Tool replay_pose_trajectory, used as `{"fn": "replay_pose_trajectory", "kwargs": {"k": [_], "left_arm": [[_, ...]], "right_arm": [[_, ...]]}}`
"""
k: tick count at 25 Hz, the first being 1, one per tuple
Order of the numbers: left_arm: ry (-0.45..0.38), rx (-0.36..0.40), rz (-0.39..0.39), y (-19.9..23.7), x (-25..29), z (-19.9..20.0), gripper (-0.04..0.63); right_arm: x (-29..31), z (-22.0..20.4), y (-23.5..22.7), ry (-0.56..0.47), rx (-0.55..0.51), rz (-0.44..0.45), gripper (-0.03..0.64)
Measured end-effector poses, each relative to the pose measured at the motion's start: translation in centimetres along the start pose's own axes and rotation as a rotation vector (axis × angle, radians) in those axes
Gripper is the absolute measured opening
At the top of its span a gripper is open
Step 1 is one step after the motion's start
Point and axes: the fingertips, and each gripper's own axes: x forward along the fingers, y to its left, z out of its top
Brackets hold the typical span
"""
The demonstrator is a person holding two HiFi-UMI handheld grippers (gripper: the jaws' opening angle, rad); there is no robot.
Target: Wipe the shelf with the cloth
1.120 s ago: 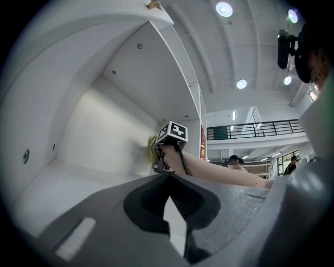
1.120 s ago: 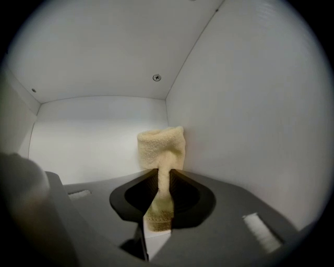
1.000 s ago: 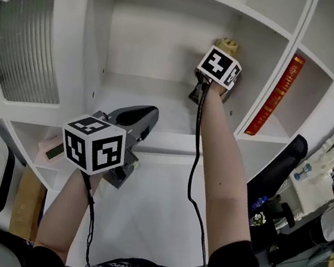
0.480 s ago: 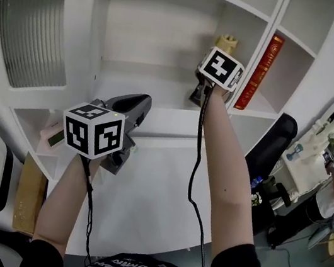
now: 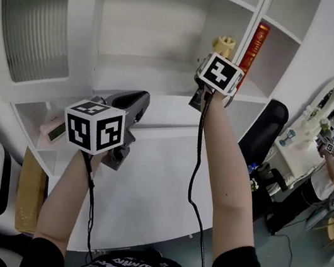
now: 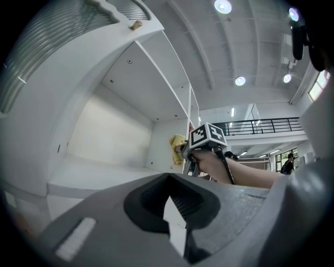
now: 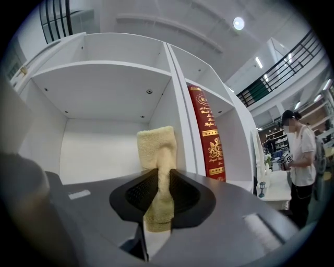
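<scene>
- The cloth (image 7: 156, 151), a pale yellow towel, is held between the jaws of the right gripper (image 7: 158, 198). The jaws are closed tight on its lower part, and its upper end stands free above them.
- The right gripper is held up at the right end of the shelf (image 5: 159, 106), with the cloth raised clear above the shelf board. Whether the cloth touches the shelf's right wall cannot be told.
- The left gripper (image 5: 131, 103) is held lower, just in front of the shelf's front edge and toward its left half. Its jaws are brought together and nothing is held between them.
- The shelf board itself is seen bare and white.
- A red book (image 5: 254, 46) with gold print is stood upright in the compartment just right of the shelf, beyond the divider.
- A ribbed glass door (image 5: 36, 23) is set just left of the shelf.
- A person (image 7: 300, 151) in a white top is seen well to the right of the shelf.
</scene>
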Motion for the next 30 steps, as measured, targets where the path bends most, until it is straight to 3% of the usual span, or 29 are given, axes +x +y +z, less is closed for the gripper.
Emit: {"fn": "replay_pose_trajectory", "kwargs": {"k": [3,8,13,18,26,30], "left_arm": [[-0.001,0.016,0.008,0.3,-0.5,0.0,0.006],[-0.006,0.0,0.009,0.8,-1.2,-0.2,0.008],[-0.053,0.002,0.049,2.0,-2.1,0.8,0.008],[-0.055,-0.004,0.063,3.0,-1.4,0.9,0.006],[-0.066,-0.011,0.099,3.3,0.8,2.2,0.006],[-0.061,-0.032,0.092,3.1,2.4,2.4,0.006]], "right_arm": [[-0.8,-0.7,0.4,0.006,0.004,0.029,0.098],[-2.3,-0.9,-0.5,0.003,-0.016,-0.007,0.098],[-3.2,-2.9,1.2,0.045,0.01,0.065,0.098],[-3.2,-3.0,2.1,0.031,-0.045,0.111,0.098],[1.5,-3.5,5.3,0.089,0.0,0.241,0.098],[5.1,-3.6,7.0,0.111,-0.016,0.261,0.098]]}}
